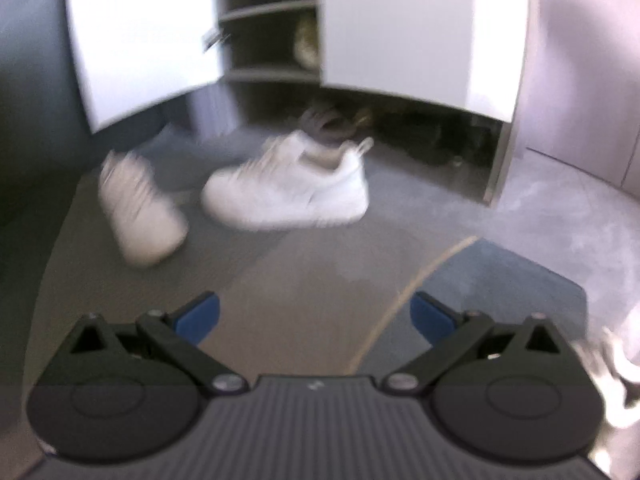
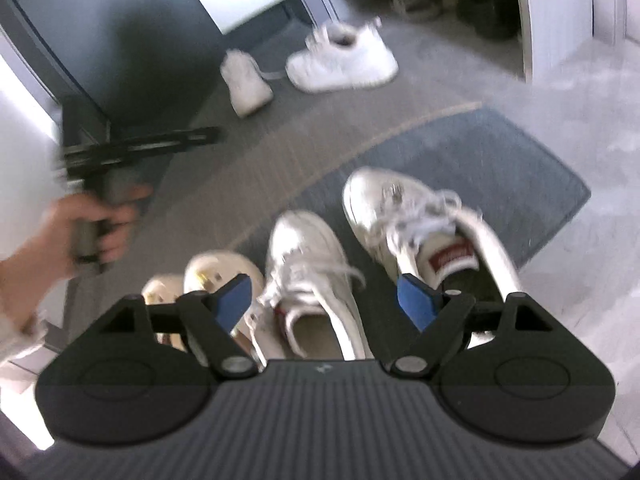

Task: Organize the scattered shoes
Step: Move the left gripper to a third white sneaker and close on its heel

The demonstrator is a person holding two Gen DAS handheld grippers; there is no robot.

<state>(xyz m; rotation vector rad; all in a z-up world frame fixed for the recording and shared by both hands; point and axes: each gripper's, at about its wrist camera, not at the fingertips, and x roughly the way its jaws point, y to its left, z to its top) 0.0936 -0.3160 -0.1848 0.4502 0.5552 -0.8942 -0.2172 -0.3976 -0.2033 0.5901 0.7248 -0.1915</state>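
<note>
Both tongs (image 1: 314, 320) (image 2: 324, 300) gape empty over white, lace-tangled sneakers (image 2: 316, 276) on grey mat (image 2: 520, 168).

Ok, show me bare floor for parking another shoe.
Free: the grey mat beyond the red-tongued sneaker, and the carpet strip between it and the two white sneakers by the cabinet. Crowded: the row under the right gripper and the cabinet's bottom shelf.

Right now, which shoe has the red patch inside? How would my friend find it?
Find the dark blue doormat on the grey floor. Two white lace-up sneakers lie on it side by side, toes pointing toward the shoe cabinet. Pick the right-hand sneaker: only it shows a red label on its tongue.
</note>
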